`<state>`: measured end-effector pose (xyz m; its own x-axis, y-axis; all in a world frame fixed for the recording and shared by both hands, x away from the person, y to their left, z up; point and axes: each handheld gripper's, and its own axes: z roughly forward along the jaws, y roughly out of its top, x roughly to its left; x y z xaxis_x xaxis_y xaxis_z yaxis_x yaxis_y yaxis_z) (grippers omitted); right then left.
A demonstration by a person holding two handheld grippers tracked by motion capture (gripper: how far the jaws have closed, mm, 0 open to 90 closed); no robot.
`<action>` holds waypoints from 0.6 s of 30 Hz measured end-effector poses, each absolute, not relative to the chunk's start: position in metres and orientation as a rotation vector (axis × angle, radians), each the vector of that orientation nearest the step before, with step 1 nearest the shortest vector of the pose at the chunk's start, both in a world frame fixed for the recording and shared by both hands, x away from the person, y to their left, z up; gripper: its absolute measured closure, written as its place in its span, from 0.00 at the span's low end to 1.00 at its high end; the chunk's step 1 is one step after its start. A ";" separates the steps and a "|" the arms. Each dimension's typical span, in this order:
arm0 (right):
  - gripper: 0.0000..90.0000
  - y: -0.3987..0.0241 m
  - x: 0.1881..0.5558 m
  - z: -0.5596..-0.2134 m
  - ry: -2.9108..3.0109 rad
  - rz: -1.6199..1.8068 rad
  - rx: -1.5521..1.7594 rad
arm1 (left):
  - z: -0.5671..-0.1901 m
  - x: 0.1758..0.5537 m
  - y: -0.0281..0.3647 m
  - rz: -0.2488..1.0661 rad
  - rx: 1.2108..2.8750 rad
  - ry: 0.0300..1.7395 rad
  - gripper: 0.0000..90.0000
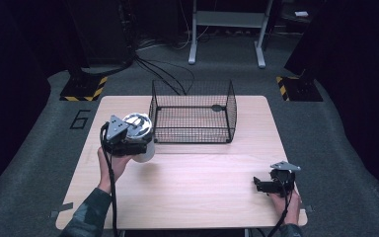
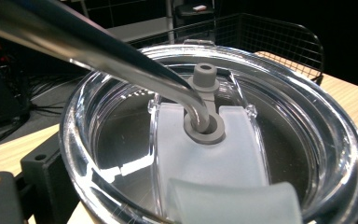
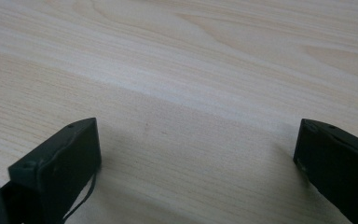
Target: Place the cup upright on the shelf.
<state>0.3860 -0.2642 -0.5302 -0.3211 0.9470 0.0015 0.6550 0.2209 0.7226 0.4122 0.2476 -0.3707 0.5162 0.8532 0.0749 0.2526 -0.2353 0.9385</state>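
- The tumbler [image 1: 141, 138], held by the left gripper [image 1: 128, 140] above the counter [image 1: 192, 187] just left of the wire basket [image 1: 192, 116], is probably rigid, smooth and slippery.
- Best gripped around the body, under the lid [image 2: 214, 140], not by the straw [image 2: 98, 46].
- It looks pale, with a clear lid and bent metal straw.
- Left fingers pinch the tumbler; the right gripper [image 1: 265, 185] rests spread wide, empty.

A white tumbler [image 1: 142, 143] with a clear lid [image 2: 214, 140] is held in the left gripper [image 1: 128, 140] above the desk's left side, just left of the wire basket. A bent metal straw [image 2: 98, 51] passes through a grey grommet [image 2: 204, 128] in the lid's frosted slider.
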 end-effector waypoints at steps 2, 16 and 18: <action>0.00 -0.264 0.386 -0.530 2.058 0.880 1.476 | -0.370 0.413 0.244 0.747 1.761 0.922 0.04; 0.00 -0.264 0.386 -0.530 2.058 0.880 1.476 | -0.363 0.416 0.224 0.721 1.782 0.873 0.04; 0.00 -0.264 0.386 -0.530 2.058 0.880 1.476 | -0.363 0.417 0.221 0.721 1.783 0.867 0.04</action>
<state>0.3859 -0.2642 -0.5302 -0.3213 0.9470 0.0013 0.6550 0.2212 0.7225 0.4167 0.2208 -0.3625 0.5676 0.8189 0.0844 0.2320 -0.2575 0.9380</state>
